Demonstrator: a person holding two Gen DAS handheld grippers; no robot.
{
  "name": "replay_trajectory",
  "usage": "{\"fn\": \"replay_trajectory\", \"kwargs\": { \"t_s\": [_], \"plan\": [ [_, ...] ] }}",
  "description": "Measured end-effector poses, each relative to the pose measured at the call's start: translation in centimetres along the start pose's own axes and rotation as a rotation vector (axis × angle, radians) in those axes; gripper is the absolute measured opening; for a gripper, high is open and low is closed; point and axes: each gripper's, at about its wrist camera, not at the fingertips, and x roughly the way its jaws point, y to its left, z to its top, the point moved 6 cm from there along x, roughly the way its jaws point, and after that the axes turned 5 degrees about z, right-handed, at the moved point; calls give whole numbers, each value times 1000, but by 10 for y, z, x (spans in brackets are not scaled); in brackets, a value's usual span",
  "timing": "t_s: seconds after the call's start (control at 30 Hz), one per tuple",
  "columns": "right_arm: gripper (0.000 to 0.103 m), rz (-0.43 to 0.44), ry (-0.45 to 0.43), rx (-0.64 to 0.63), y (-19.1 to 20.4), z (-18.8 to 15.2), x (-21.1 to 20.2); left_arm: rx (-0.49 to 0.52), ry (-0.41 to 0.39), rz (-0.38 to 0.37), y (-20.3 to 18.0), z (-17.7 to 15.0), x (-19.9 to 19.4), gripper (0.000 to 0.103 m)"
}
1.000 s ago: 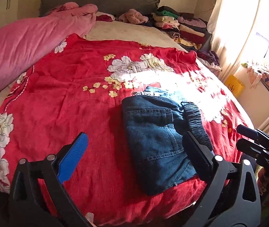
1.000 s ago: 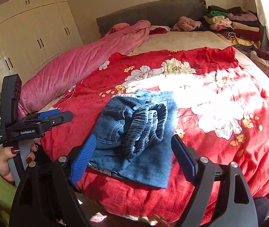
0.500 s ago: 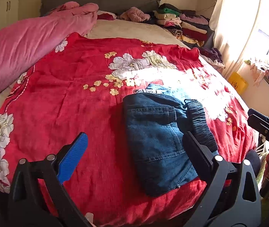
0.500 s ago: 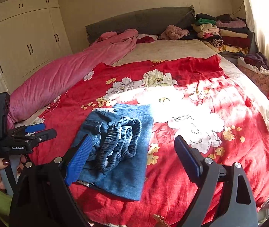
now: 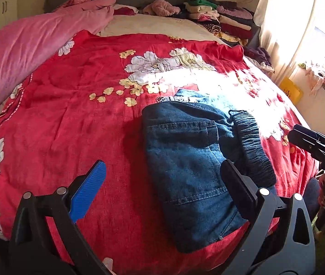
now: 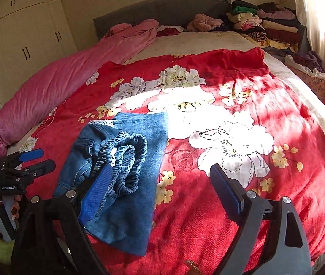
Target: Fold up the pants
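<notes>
Pants (image 5: 192,167), folded denim, lie near the bed's (image 5: 93,123) near edge on the red cover. In the left view the left gripper (image 5: 162,190) hovers wide open, empty. In the right view the right gripper (image 6: 160,183), jaws just narrowed slightly, gapes wide, holding nothing, its left finger (image 6: 96,194) over the pants.

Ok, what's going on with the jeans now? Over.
Left gripper open, empty. Right gripper open, empty. Jeans folded on red floral blanket, waistband bunched on top. Nothing in the way.
</notes>
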Motion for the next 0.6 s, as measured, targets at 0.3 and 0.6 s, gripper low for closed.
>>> {"fn": "replay_trajectory", "kwargs": {
  "t_s": [0.3,0.6],
  "plan": [
    [58,60,114,-5,3,5,45,-21,61,-20,-2,-6,32,93],
    [46,144,214,72,-8,0,87,-11,90,-44,-8,-8,56,93]
  ]
}}
